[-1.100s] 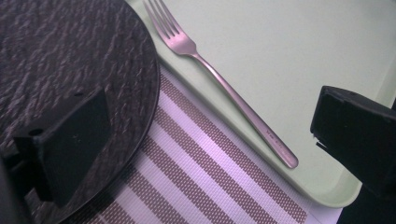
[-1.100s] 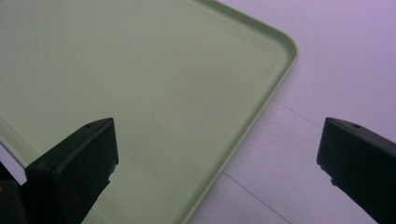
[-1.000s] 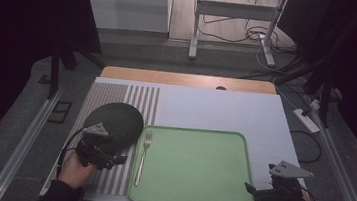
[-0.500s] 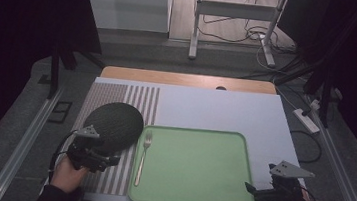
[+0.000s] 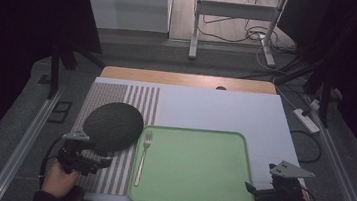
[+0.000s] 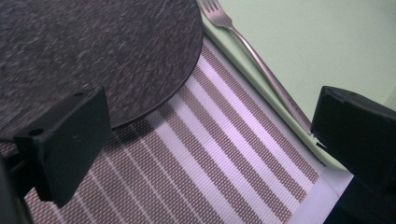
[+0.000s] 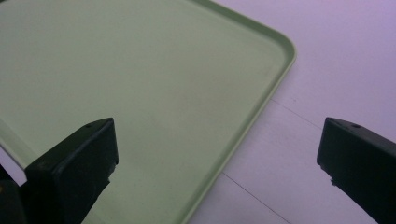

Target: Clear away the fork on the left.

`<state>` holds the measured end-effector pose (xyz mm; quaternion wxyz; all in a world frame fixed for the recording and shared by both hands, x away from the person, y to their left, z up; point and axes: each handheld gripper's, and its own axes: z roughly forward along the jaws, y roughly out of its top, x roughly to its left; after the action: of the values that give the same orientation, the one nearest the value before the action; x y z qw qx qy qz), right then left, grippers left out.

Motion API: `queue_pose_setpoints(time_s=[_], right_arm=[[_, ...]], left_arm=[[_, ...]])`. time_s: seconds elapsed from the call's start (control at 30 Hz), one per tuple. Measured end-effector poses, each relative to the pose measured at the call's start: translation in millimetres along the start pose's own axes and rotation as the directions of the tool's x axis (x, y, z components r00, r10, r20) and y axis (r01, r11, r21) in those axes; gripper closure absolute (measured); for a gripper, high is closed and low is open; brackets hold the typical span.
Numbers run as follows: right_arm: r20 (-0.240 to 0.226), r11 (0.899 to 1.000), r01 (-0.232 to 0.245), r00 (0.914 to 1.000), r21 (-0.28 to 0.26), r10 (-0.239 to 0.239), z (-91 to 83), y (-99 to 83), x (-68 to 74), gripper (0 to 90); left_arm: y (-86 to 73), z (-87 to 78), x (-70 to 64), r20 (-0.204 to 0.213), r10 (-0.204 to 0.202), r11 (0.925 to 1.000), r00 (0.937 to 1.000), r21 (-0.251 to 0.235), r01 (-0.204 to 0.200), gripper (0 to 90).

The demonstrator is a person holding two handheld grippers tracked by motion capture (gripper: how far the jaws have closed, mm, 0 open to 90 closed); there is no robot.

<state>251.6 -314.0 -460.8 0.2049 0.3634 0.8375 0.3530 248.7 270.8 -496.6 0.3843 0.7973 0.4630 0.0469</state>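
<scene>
Green tray (image 5: pixel 194 167) on the table (image 5: pixel 215 109), holding one fork (image 5: pixel 142 157) laid along its left rim, tines toward the far edge. Left of the tray, a dark round plate (image 5: pixel 113 126) rests on a striped placemat (image 5: pixel 116 99). Left claw (image 5: pixel 90 161), hand-held near the plate's near edge, released, jaws wide apart above the placemat. Right claw (image 5: pixel 252 190), at the tray's near right corner, likewise released. The fork's handle end is hidden behind a jaw in the left gripper view.
</scene>
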Motion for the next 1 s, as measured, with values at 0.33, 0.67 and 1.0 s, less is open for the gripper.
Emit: queue_pose_setpoints(time_s=[0.33,0.67,1.0], right_arm=[[0.000,1.000,-0.002,1.0000,-0.003,0.002,0.0,0.0,0.0,0.0],[0.001,1.000,-0.005,1.0000,-0.004,0.005,0.0,-0.1,-0.2,0.0],[0.003,1.000,-0.007,1.0000,-0.004,0.007,-0.1,-0.1,-0.3,0.0]], left_arm=[[-8.2,-10.5,2.7,-0.036,-0.017,0.9996,0.9992,-0.024,0.016,0.0],[-12.7,-14.8,0.8,-0.095,-0.002,0.9999,0.9954,-0.015,0.001,0.0],[-17.5,-19.5,2.8,-0.107,-0.017,0.9997,0.9941,-0.019,0.015,0.0]])
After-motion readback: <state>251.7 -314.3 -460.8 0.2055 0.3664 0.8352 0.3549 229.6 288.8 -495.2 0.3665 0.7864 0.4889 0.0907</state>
